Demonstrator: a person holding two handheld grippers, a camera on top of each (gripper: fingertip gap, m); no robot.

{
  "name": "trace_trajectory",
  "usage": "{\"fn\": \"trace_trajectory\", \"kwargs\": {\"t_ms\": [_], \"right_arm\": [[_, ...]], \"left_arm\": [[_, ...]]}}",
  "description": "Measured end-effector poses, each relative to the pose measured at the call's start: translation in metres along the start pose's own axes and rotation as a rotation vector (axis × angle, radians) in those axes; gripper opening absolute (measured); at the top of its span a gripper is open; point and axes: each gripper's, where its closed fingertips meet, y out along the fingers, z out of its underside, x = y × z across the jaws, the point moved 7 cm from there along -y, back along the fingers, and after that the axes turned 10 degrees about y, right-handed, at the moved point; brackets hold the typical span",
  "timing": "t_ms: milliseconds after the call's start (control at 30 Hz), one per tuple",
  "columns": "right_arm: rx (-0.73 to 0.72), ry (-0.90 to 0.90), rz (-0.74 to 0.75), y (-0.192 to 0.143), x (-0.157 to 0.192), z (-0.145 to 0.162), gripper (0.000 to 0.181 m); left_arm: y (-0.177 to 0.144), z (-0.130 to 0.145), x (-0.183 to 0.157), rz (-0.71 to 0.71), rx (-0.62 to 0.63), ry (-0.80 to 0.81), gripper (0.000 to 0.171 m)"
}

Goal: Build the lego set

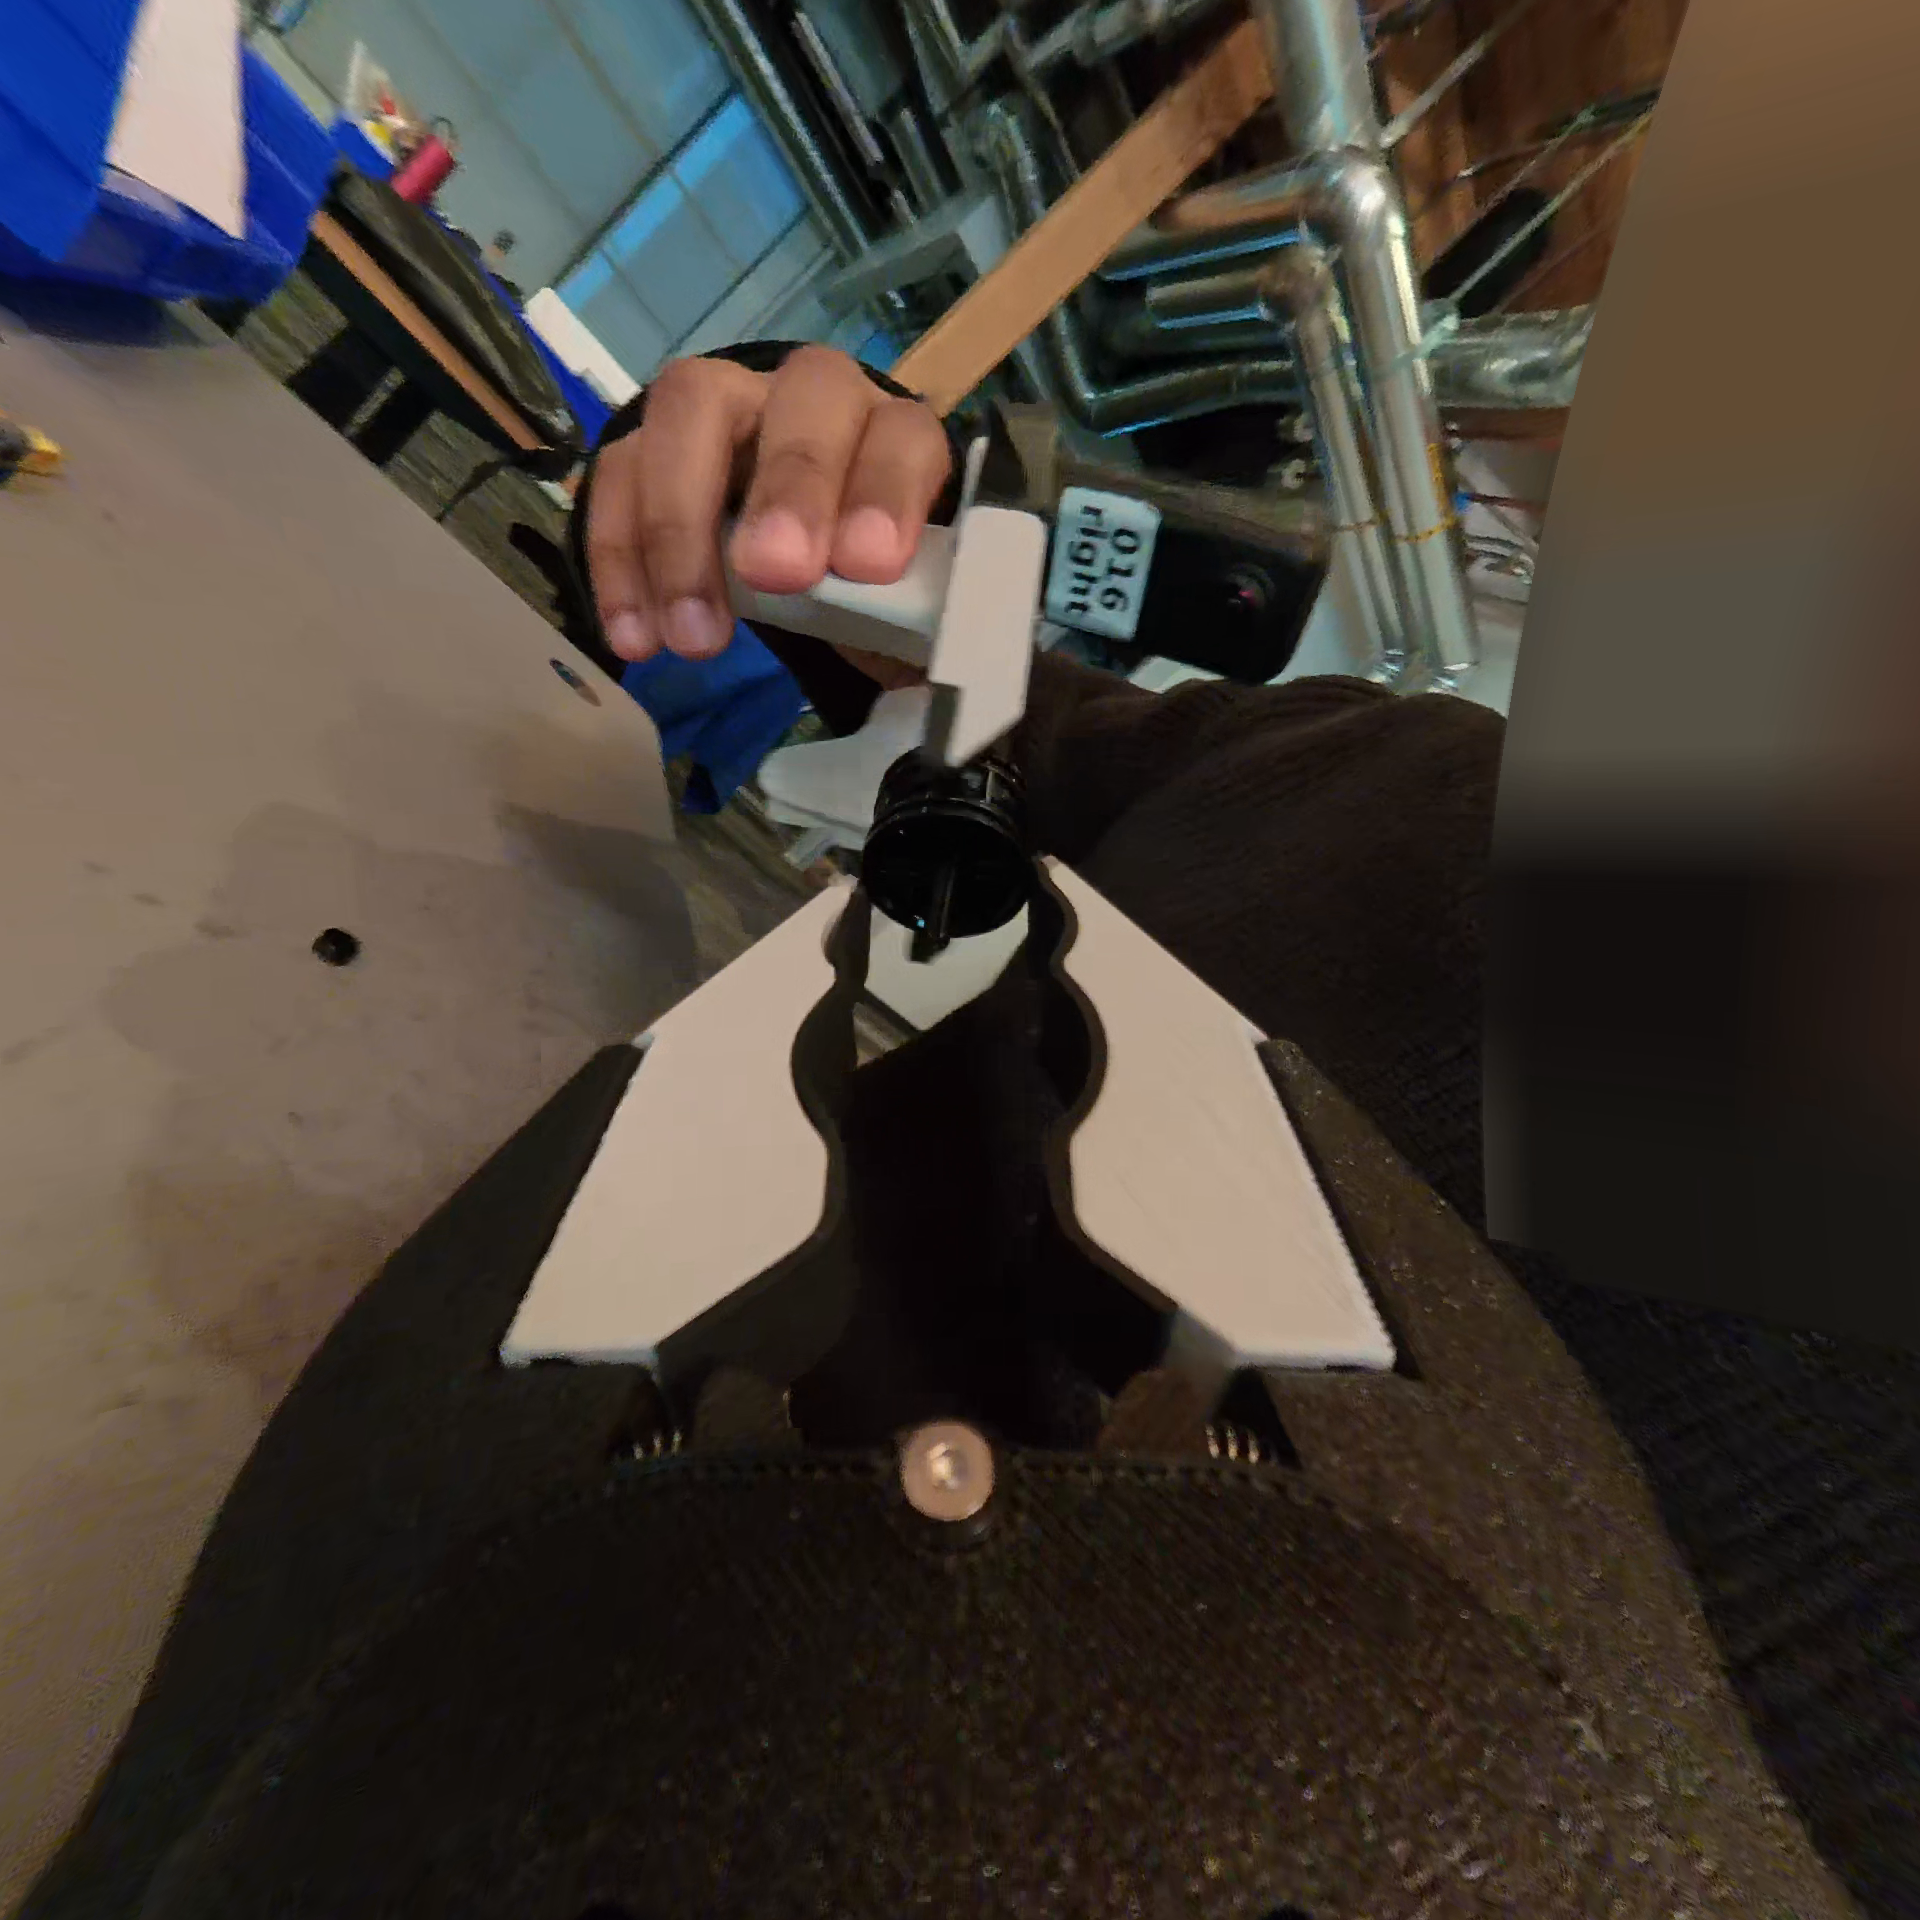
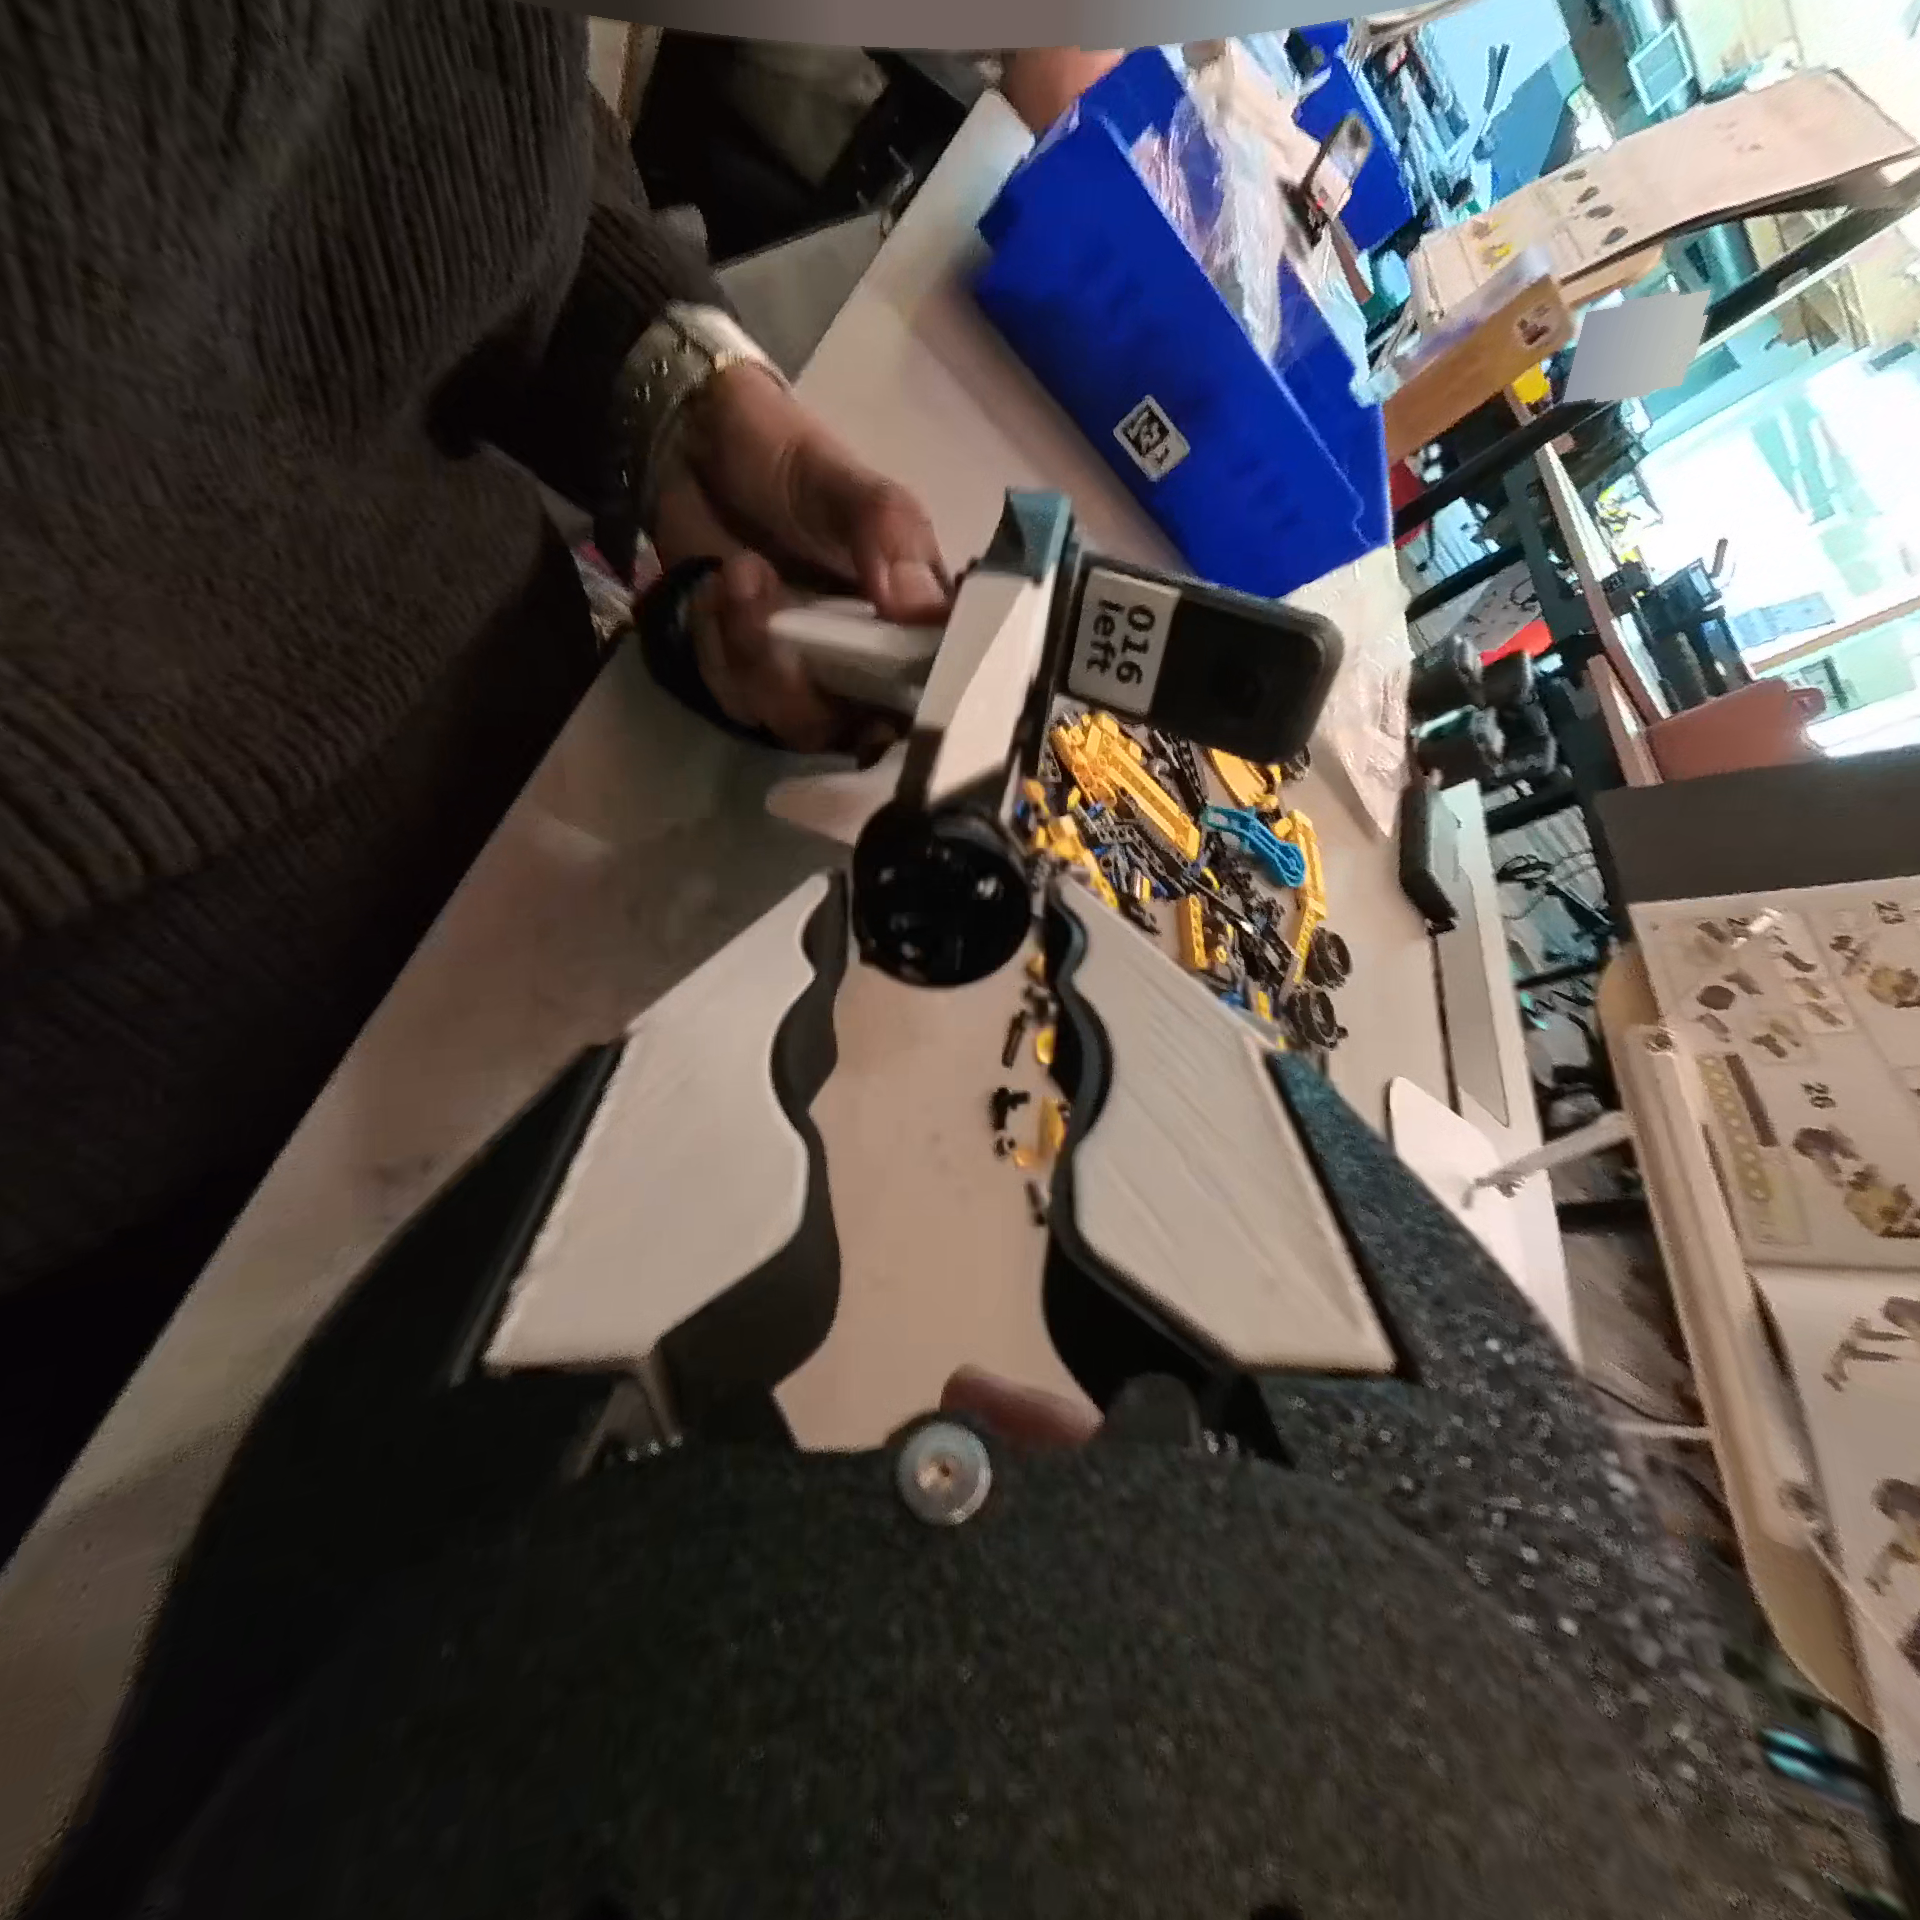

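A black toy wheel with a short black pin sticking out of it is held in the air between both grippers. In the left wrist view it sits between the tips of my left gripper, which are closed on its sides. My right gripper, held by a hand, comes down onto it from above. In the right wrist view the same wheel sits between the tips of my right gripper, and my left gripper reaches it from the far side.
A pile of yellow, black and blue building parts lies on the white table. A blue bin stands behind it. An open instruction booklet is at the right. A person's dark sweater fills the left. Only a small space, under 4 cm, lies between the two pairs of fingers.
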Motion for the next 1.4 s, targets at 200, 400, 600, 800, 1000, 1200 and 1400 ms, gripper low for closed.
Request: {"fn": "trace_trajectory", "kwargs": {"t_ms": [200,400,600,800,1000,1200,1400], "right_arm": [[0.000,0.018,0.015,-0.001,0.001,-0.002,0.038],[0.036,-0.046,-0.035,0.001,0.011,-0.004,0.033],[-0.014,-0.096,0.058,-0.002,0.023,-0.011,0.033],[0.027,-0.081,0.078,-0.005,0.036,-0.018,0.032],[0.167,0.338,-0.002,-0.016,0.015,-0.005,0.032],[0.435,0.671,-0.006,-0.020,-0.004,0.043,0.032],[0.697,0.753,-0.099,-0.008,-0.009,0.068,0.032]], "left_arm": [[-0.003,0.001,0.003,-0.018,0.004,-0.045,0.026],[0.001,0.007,-0.002,0.004,0.059,-0.035,0.027],[0.004,0.011,-0.007,0.062,0.058,-0.069,0.027],[0.009,0.019,-0.012,0.097,0.092,-0.116,0.027],[-0.004,0.009,-0.008,-0.229,0.030,0.123,0.064],[-0.041,0.001,0.000,-0.595,0.089,0.217,0.057],[-0.043,0.002,0.004,-0.615,0.118,0.203,0.050]]}}
